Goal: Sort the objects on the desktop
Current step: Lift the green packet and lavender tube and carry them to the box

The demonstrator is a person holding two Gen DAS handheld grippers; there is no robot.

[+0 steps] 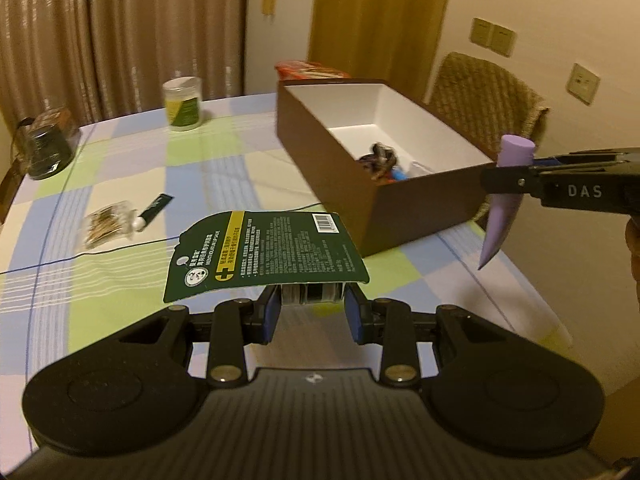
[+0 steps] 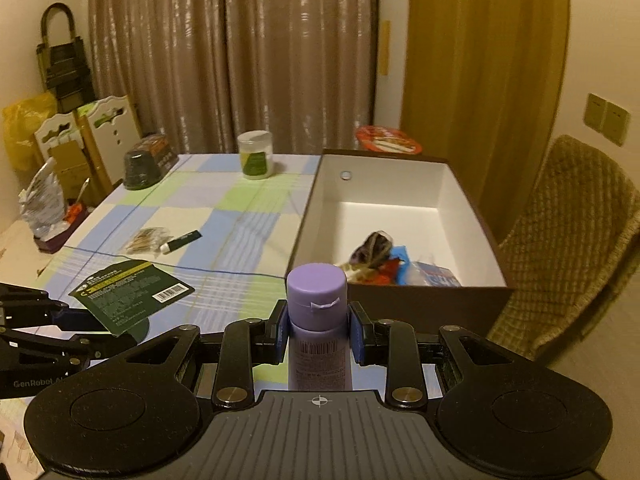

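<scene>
Left hand-held gripper (image 1: 312, 312) is clamped on a small pack under a dark green card (image 1: 264, 252), held in the air above the near part of the surface (image 1: 224, 160). Right hand-held gripper (image 2: 319, 330) has its pads squeezed on a purple tube (image 2: 318, 320), cap up, just short of the brown box (image 2: 400, 308) at the surface's right edge. Both loads look bound for that box, which already holds a few things at its near end. Next, I reckon, each load has to clear the box's near wall, then get let go over the white floor. A black tube (image 2: 182, 241) and a clear packet (image 2: 148, 239) wait mid-surface; a jar (image 2: 256, 155) stands towards the far edge.
</scene>
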